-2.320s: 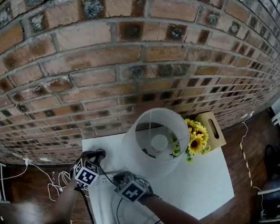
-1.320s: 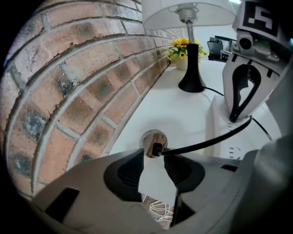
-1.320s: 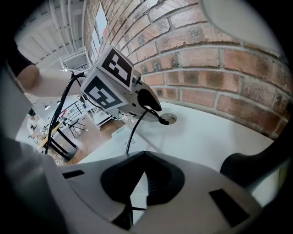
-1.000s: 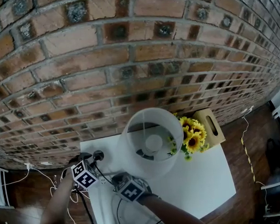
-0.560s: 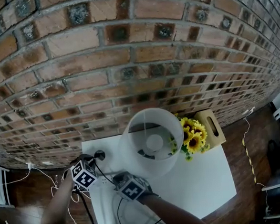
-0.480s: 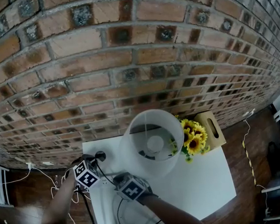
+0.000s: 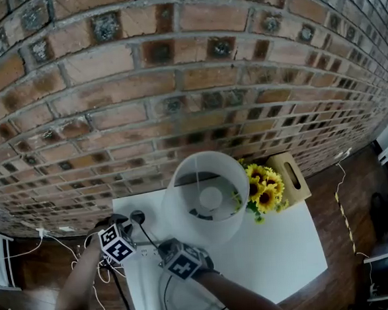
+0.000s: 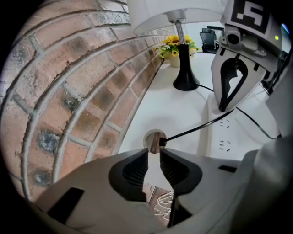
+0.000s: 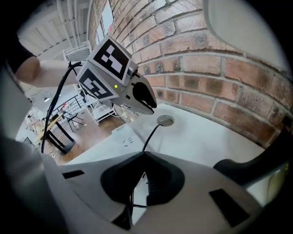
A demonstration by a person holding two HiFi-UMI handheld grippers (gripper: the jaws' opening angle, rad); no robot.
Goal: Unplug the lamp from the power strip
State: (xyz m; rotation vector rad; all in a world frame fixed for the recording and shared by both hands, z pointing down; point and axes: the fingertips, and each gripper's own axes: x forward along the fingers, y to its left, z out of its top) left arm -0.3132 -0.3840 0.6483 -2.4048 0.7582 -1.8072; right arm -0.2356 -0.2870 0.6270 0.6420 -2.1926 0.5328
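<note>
Left gripper view, starting at the left claw (image 8: 154, 151): jaws a narrow gap apart, just been opening, pressing on nothing, with only floor and loose white wires (image 8: 165, 201) seen through the gap. Just beyond the tips, lying loose on the white worktop (image 8: 178, 109): the round lamp plug (image 8: 154, 140), out of the power strip (image 8: 223, 137) and close to the brick wall (image 8: 78, 91). Contact between plug and tips: impossible to tell. From the plug, the black lamp cord (image 8: 197, 128) running rightward across the strip to the right claw (image 8: 225, 108). Farther off, the lamp's black base (image 8: 185, 81), then sunflowers (image 8: 173, 42).

Right gripper view: right claw closed, tips together on the lamp cord, with the plug well ahead on the worktop and the strip's slotted face left of the cord. Left claw poised just above the plug.

Hard to make out in any view: the plug's prongs. Cut off: the lampshade (image 8: 178, 11) at the top edge of the left gripper view, and the strip's near end behind the gripper body. Head view: both claws hidden beneath their marker cubes, the plug only a small dark disc beside the left one.
</note>
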